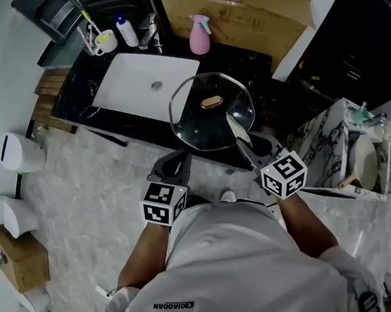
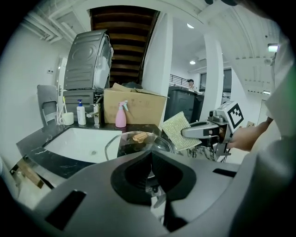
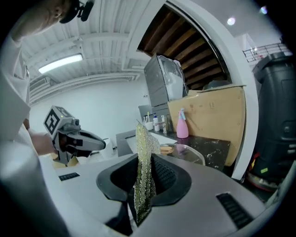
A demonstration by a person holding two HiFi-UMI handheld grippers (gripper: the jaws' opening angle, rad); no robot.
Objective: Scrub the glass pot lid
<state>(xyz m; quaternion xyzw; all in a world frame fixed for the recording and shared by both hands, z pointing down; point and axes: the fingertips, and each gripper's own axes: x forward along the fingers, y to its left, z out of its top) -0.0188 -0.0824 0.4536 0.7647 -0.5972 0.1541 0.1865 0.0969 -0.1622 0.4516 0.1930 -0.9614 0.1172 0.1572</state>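
The glass pot lid with a tan wooden knob hangs tilted over the black counter's front edge. My left gripper is shut on its near rim; in the left gripper view the lid rises from the jaws of my left gripper. My right gripper is shut on a yellow-green scrub pad, which lies against the lid's right side. In the right gripper view the pad stands upright in the jaws of my right gripper, with the lid behind it.
A white sink is set in the black counter. Behind it stand a faucet, a pump bottle, a cup with toothbrushes and a pink spray bottle. A cardboard box leans at the back.
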